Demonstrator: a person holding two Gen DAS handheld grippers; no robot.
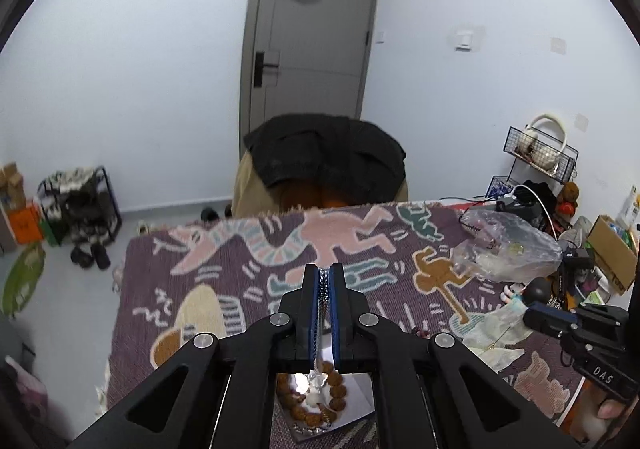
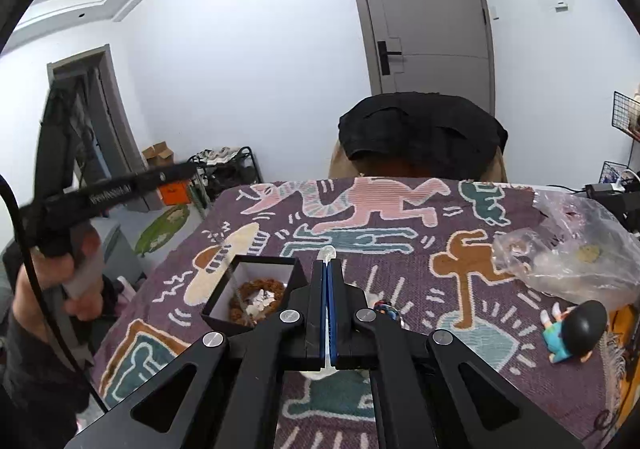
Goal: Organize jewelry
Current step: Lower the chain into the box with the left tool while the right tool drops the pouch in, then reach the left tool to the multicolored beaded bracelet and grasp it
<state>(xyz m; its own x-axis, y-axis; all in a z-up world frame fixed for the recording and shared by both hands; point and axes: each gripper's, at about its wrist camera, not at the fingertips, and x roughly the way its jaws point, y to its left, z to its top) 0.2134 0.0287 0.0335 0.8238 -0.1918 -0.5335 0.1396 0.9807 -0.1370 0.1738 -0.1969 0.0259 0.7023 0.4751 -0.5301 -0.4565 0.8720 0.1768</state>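
Left wrist view: silver chain (image 1: 323,301) hangs over brown bead bracelet (image 1: 316,395).

Box (image 2: 256,289) apparently beside open cloth (image 2: 400,249)

A small clear plastic bag (image 2: 329,253) is pinched between the closed right gripper (image 2: 328,269). A black box (image 2: 256,291) holding a brown bead bracelet (image 2: 240,311) is seen just left, on the patterned cloth (image 2: 400,249).
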